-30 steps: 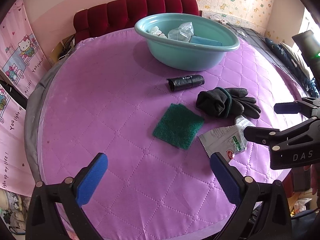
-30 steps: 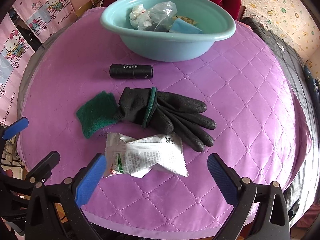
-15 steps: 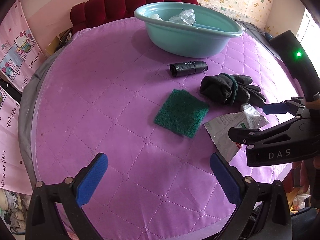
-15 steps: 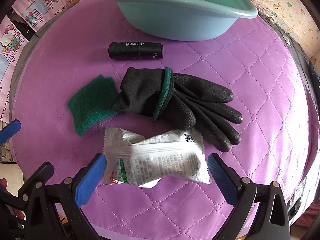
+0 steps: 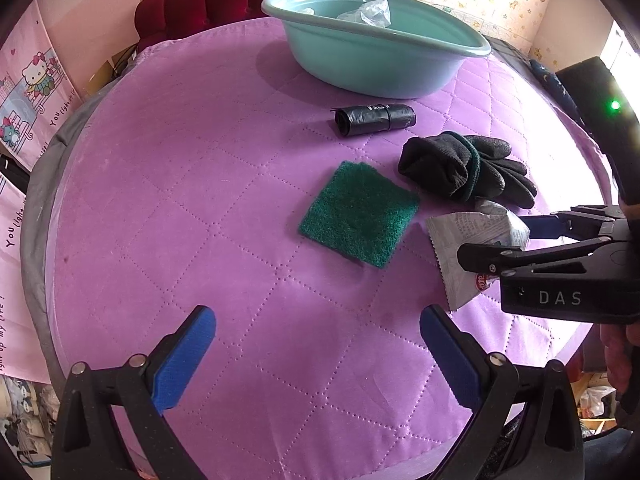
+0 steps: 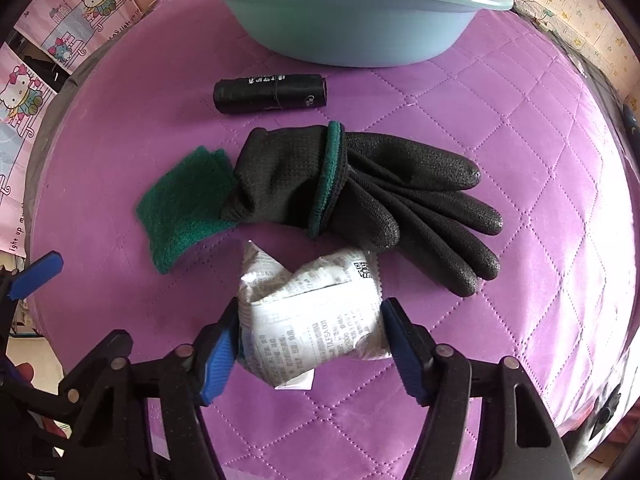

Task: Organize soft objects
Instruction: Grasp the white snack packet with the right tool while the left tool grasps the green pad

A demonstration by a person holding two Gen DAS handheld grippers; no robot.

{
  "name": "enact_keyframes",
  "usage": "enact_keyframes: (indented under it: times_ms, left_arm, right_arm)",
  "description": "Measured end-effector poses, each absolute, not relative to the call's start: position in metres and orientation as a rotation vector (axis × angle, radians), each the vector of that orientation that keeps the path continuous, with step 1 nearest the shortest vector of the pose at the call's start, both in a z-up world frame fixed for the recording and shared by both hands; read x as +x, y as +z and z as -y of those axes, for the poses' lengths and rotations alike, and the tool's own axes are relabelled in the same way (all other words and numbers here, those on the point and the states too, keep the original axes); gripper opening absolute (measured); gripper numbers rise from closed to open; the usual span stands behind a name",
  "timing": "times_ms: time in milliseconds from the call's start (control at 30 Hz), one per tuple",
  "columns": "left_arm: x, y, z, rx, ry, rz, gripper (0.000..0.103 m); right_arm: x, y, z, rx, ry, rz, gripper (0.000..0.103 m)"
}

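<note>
White packet (image 6: 312, 320): down on the purple quilt (image 6: 520, 160), just this side of the black gloves (image 6: 360, 184), caught between the two blue pads of the right gripper (image 6: 310, 312). Jaws just closed in, packet between them; both pads now pressing its sides, wrapper bunched and puckered, so clenched on it by the look of things. Long axis running crosswise from pad to pad, hence squeezed end to end rather than across the narrow way; probably a springy, slippery hold. Nothing lifted yet, as far as can be told.

Teal basin (image 6: 348, 28) straight ahead of that gripper, beyond the gloves and the black roll (image 6: 272, 92); likely needs a lift clear of both, then forward over the rim.

Left gripper (image 5: 316, 316): spread wide, nothing in it, over bare quilt, near the green scouring pad (image 5: 360, 212), well off from the packet. Right hand plainly the nearer one.
</note>
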State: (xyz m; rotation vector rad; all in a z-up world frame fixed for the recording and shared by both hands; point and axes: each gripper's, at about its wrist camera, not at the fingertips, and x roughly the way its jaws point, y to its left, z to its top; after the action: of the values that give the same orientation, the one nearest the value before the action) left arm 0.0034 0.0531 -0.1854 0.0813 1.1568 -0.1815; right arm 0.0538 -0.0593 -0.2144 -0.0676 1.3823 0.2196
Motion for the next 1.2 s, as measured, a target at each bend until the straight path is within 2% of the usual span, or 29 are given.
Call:
enact_keyframes:
  times_ms: [133,800,867,933,967,1000,1033,1100,1200]
  left_arm:
    - [0.008,-0.185,-0.046,0.090,-0.191,-1.158,0.103]
    - [0.056,-0.202,-0.013,0.184,-0.239,-1.160,0.103]
    - [0.060,-0.205,-0.009,0.201,-0.251,-1.161,0.098]
    - [0.064,-0.207,-0.006,0.215,-0.259,-1.167,0.079]
    - [0.067,-0.209,-0.006,0.216,-0.265,-1.170,0.072]
    - [0.069,-0.210,-0.004,0.218,-0.267,-1.171,0.057]
    - [0.070,-0.210,-0.003,0.223,-0.266,-1.170,0.036]
    - [0.074,-0.212,-0.001,0.230,-0.269,-1.172,0.009]
    - [0.074,-0.209,0.001,0.211,-0.292,-1.156,0.008]
  right_arm:
    - [0.049,-0.210,0.066,-0.048,0.237,-1.377,0.066]
    - [0.045,-0.180,0.109,0.018,0.182,-1.350,0.067]
    - [0.046,-0.181,0.108,0.025,0.185,-1.355,0.067]
    - [0.045,-0.180,0.112,0.028,0.188,-1.358,0.067]
    - [0.045,-0.180,0.113,0.027,0.189,-1.358,0.067]
    - [0.044,-0.180,0.114,0.026,0.190,-1.358,0.067]
    - [0.043,-0.180,0.114,0.025,0.191,-1.358,0.067]
    - [0.046,-0.181,0.108,0.024,0.191,-1.360,0.067]
    - [0.043,-0.181,0.106,0.023,0.193,-1.357,0.067]
